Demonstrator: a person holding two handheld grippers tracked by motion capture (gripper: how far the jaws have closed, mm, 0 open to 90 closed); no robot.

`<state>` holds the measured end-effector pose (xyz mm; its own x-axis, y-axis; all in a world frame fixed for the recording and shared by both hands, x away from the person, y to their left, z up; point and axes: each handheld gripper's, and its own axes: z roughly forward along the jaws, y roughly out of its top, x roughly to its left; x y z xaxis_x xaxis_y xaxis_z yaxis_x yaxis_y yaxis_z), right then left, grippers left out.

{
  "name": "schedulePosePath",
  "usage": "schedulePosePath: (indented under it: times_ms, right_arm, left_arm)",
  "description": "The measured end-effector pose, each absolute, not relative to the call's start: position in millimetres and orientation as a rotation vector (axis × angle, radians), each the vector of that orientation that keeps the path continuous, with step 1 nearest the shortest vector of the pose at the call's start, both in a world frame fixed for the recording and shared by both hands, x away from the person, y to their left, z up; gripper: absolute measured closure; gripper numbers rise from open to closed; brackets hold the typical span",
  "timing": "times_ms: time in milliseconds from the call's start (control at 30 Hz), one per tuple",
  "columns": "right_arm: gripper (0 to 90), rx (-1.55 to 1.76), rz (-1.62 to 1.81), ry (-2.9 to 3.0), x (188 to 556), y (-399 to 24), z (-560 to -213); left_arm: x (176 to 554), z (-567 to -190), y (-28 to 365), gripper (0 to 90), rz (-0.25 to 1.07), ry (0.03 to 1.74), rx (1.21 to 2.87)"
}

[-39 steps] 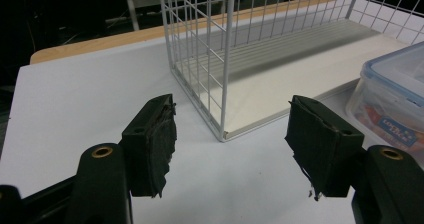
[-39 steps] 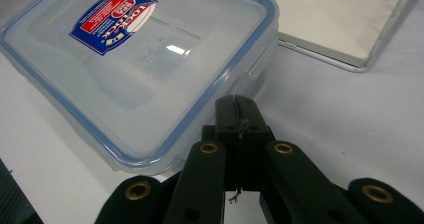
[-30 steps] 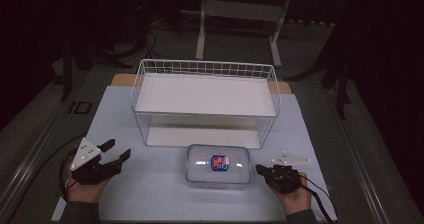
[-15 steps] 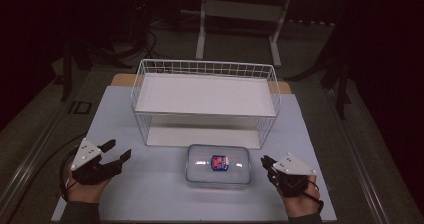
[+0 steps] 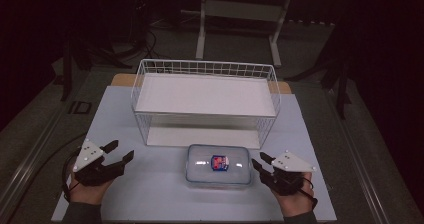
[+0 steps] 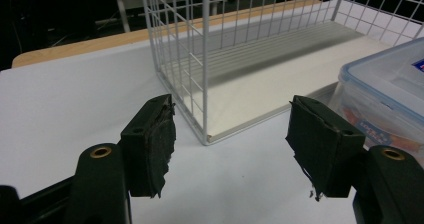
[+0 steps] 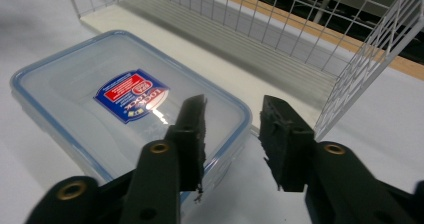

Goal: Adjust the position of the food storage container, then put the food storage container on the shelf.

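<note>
Just then we had been opening our right gripper (image 5: 262,165) beside the box (image 5: 218,164), nothing between its jaws; our left gripper (image 5: 120,153) waited, jaws spread, ready to grab.

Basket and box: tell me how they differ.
The basket is open white wire mesh; the box is clear plastic with a blue-edged lid. The basket is the larger and has no lid; the box is shut, with a blue and red label on its lid. The basket sits farther back; the box lies in front of it, between the two tools. Both are rectangular and rest on the white table.
</note>
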<state>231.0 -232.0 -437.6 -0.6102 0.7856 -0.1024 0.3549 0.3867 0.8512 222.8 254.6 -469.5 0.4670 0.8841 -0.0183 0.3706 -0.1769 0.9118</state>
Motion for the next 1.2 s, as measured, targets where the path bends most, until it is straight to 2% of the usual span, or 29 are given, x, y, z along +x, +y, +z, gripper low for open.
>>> schedulePosePath:
  times_ms: [300,1200]
  right_arm:
    - [52.1,1.050,1.187,2.131,235,-235,-442]
    - [46.6,1.189,1.280,2.136,249,-242,-454]
  left_arm:
    - [223,-467,234,34.5,0.638,1.043,1.766]
    - [238,-465,167,30.7,0.491,0.917,1.793]
